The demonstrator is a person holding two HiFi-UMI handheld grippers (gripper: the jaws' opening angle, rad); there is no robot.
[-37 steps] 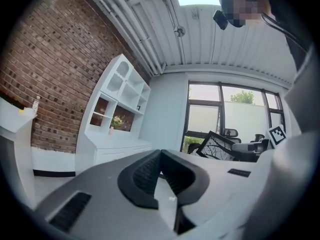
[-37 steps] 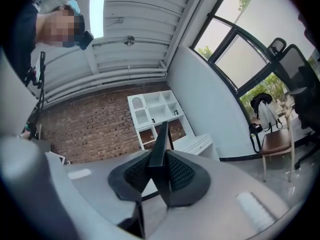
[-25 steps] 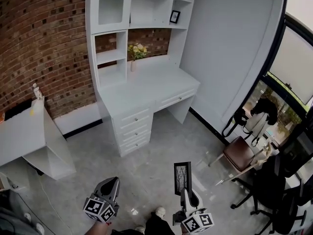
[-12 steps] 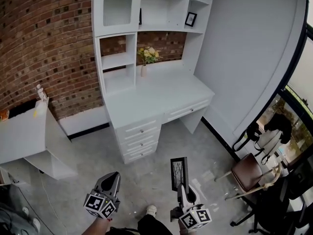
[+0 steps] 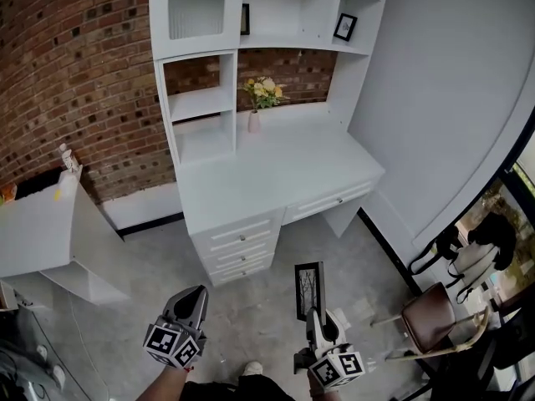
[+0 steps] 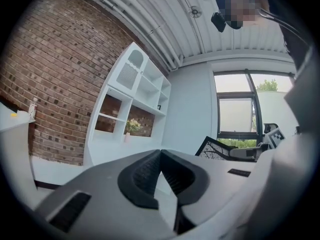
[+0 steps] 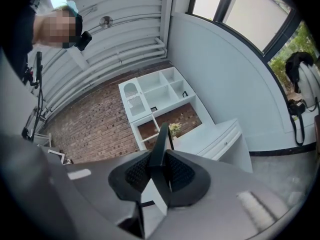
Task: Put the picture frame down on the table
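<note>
My right gripper is shut on a black picture frame with a tree drawing, held upright above the grey floor in the head view. In the right gripper view the picture frame shows edge-on, pinched between the jaws of the right gripper. My left gripper hangs beside it at the lower left, shut with nothing in it; the left gripper has its pads pressed together in its own view. The white desk stands ahead, its top some way beyond both grippers.
A vase of yellow flowers stands at the back of the desk. Small framed pictures sit on the upper shelves. A brick wall lies behind, a low white table at left, a brown chair at right.
The view has shifted so the desk lies closer and more central. Both grippers keep their places low in the picture, the frame still held upright.
</note>
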